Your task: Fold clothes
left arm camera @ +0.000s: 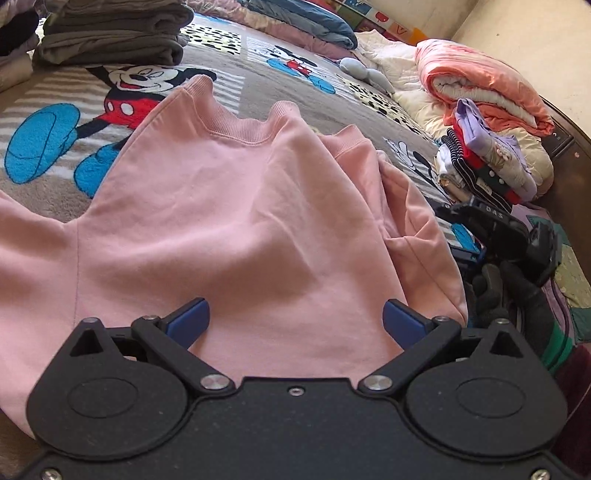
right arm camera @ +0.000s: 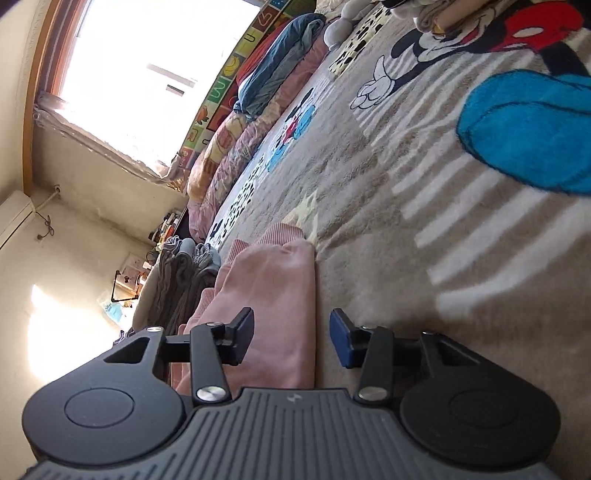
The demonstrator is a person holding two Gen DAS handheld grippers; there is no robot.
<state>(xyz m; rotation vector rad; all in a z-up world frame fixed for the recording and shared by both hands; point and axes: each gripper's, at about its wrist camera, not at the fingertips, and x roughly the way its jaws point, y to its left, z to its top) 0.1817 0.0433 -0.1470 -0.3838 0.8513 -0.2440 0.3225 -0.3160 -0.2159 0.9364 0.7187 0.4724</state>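
Pink fabric fills the space just ahead of the left tool (left arm camera: 295, 319): this is the pink sweatshirt (left arm camera: 229, 206), lying on the bed's cartoon-mouse blanket (left arm camera: 44, 147), with its ribbed neck pointing to the far side of the bed and one sleeve spreading toward the left edge. The left tool's jaws stand wide apart over the lower body of the sweatshirt and pinch nothing. On the right side the cloth is already bunched into folds, and there the right tool (right arm camera: 291, 338) comes in low and rolled on its side. Its jaws are partly spread, with the folded edge of the sweatshirt between them, but the pads do not seem to press on it yet.

To do this step well, I think the right tool should take the whole thickness of the side edge, not only the top layer. The left tool can press the middle flat, so the body does not slide on the soft blanket. Folded piles, the grey stack (left arm camera: 110, 33) and the coloured clothes (left arm camera: 487, 158), stay well apart near the far edges.
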